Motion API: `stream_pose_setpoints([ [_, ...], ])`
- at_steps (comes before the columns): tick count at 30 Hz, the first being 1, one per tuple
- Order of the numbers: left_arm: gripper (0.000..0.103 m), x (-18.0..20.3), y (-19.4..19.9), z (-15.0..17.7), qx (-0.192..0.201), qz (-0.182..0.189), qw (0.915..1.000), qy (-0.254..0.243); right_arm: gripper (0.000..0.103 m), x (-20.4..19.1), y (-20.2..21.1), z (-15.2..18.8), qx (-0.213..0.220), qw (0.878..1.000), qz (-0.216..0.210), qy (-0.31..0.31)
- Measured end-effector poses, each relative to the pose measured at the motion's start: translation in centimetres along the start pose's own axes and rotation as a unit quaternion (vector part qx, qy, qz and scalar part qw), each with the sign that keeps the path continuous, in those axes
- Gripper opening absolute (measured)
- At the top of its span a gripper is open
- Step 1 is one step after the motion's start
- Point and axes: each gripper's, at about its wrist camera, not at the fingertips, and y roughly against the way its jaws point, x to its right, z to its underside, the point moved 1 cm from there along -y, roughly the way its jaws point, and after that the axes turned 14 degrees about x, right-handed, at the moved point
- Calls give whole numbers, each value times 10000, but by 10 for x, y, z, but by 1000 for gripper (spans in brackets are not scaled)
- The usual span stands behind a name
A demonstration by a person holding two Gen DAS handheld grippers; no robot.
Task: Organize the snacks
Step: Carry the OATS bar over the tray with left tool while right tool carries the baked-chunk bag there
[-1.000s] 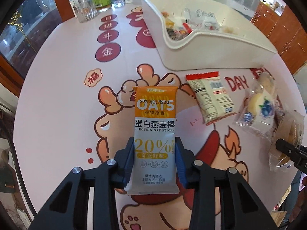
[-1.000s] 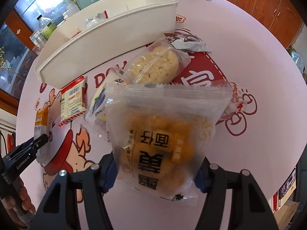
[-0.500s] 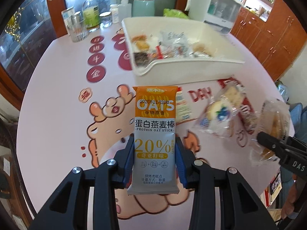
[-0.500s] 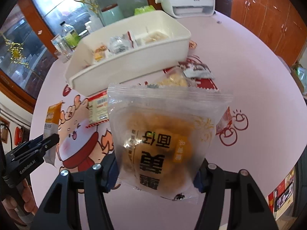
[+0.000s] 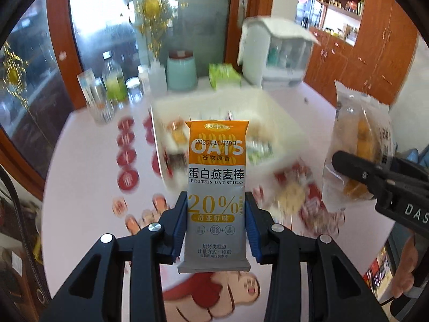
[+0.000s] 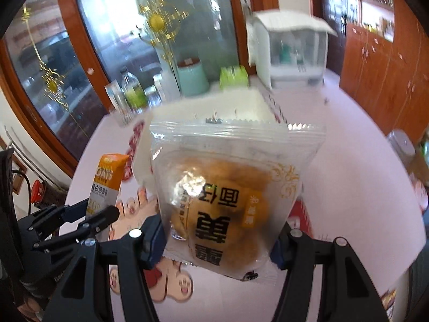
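My left gripper (image 5: 216,222) is shut on an orange and grey oat stick packet (image 5: 216,187), held upright high above the table. In the right wrist view the same oat stick (image 6: 107,185) and the left gripper (image 6: 99,212) show at the left. My right gripper (image 6: 217,233) is shut on a clear packet of golden pastry (image 6: 230,196); that packet (image 5: 359,147) also appears at the right of the left wrist view. The white snack bin (image 5: 270,115) with several wrapped snacks lies blurred behind the oat stick, and its rim (image 6: 214,102) shows above the pastry packet.
A few loose snack packets (image 5: 292,196) lie on the pink printed tablecloth (image 5: 85,182). Bottles and a glass (image 5: 107,94), a mint jar (image 5: 182,69), a green pack (image 5: 224,75) and a white box-like unit (image 5: 276,53) stand at the far edge. Wooden cabinets (image 5: 375,53) rise at the right.
Both grippers have risen well above the table with their packets still gripped. The bin and loose snacks now sit lower and farther off, and the back wall has come into view.
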Motion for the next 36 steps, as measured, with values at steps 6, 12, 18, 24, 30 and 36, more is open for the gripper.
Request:
stream_pose_setpoints([
  [6, 39, -3, -2, -74, 604, -328, 9976, 7, 62, -6, -8, -81, 632, 9977, -100, 202],
  [12, 39, 0, -18, -136, 976, -680, 9929, -43, 62, -8, -34, -150, 941, 9951, -132, 279],
  [18, 39, -1, -68, -148, 689, -870, 9938, 74, 62, -3, -88, -166, 467, 9980, -207, 375],
  [24, 39, -4, -130, -114, -20, -1019, 9946, 184, 62, 3, -148, -130, -277, 9982, -146, 514],
  [30, 39, -10, -177, -81, -562, -1193, 9912, 116, 62, 6, -197, -79, -984, 9926, -73, 707],
  [36, 39, -19, -208, -56, -1010, -1374, 9854, 36, 63, -1, -228, -51, -1383, 9864, -71, 890],
])
